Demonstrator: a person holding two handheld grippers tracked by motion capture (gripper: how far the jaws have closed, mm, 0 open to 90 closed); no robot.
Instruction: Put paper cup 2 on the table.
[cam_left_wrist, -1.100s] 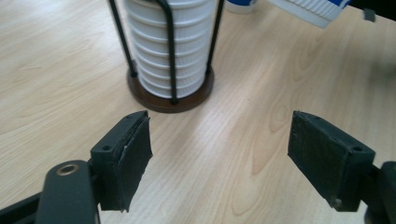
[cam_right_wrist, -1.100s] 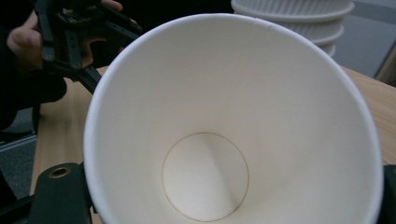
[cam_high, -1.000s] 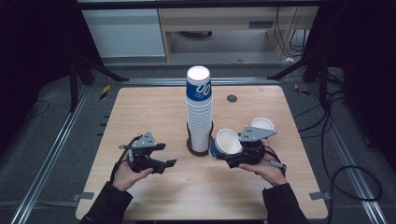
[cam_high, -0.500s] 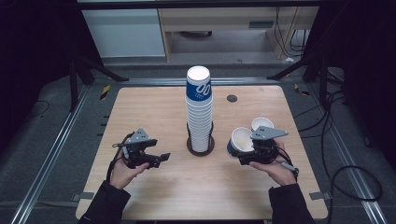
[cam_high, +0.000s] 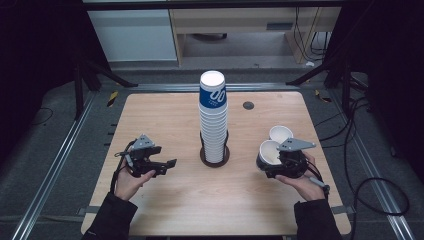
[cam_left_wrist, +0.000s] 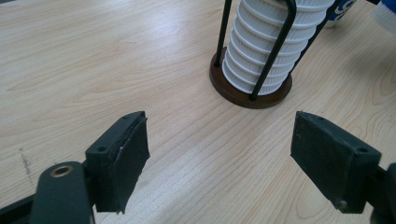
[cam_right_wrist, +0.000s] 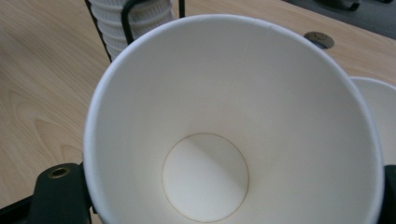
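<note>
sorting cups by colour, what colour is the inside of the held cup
Plain white inside the cup, seen best in the right gripper view.

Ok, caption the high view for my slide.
Right tongs grip a paper cup beside a second cup; left tongs open by the cup stack.

Left gripper (cam_high: 165, 165) held low in the left hand (cam_high: 129, 181), jaws wide apart and empty; right gripper (cam_high: 272, 161) held in the right hand (cam_high: 299, 181), jaws clamped, both forearms entering from the near edge.

Cup stack (cam_high: 213, 120) in holder (cam_high: 215, 156) mid-table, held cup (cam_high: 268, 153) right of it, second cup (cam_high: 280, 133) just behind
</note>
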